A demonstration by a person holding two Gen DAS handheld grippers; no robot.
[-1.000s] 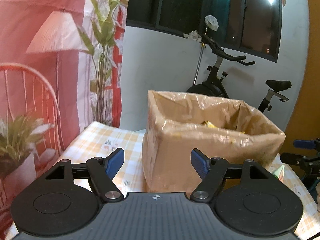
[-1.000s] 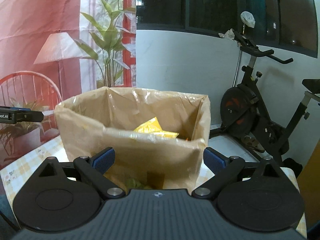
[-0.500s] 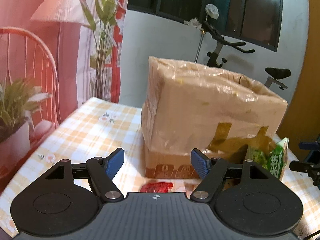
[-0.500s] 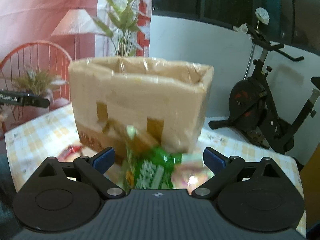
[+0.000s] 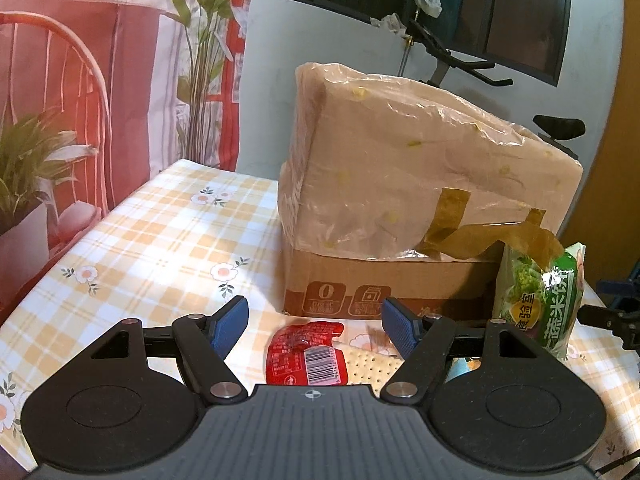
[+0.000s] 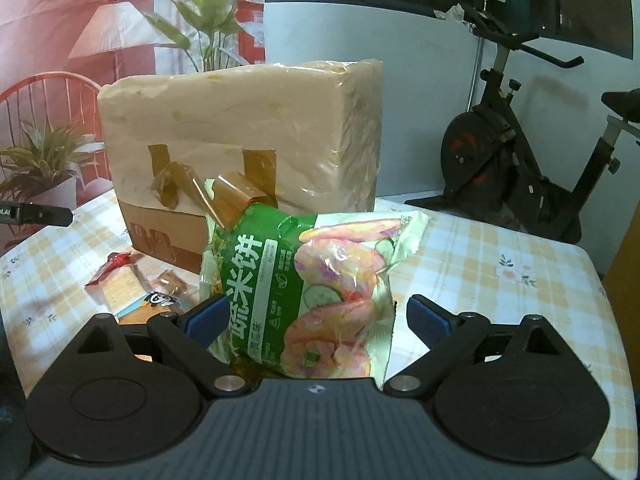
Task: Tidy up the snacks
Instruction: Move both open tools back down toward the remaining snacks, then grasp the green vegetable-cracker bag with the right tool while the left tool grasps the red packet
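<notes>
Both claws gape: left claw (image 5: 314, 322) over red packet (image 5: 306, 354), right claw (image 6: 316, 318) around green bag (image 6: 304, 280).

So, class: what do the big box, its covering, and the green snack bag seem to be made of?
Box: brown cardboard, matte, printed symbols.
Covering: thin clear plastic film, likely; glossy wrinkles, held with brown tape.
Green snack bag: shiny printed plastic, probably; crinkled with glare.

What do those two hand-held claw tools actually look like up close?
Both look alike. The left gripper and the right gripper each have a dark grey ribbed body with a small crosshair mark, two round black discs, black linkage arms with silver pivot pins, and blue ridged fingertips. No hands, sleeves or cables show clearly.
</notes>
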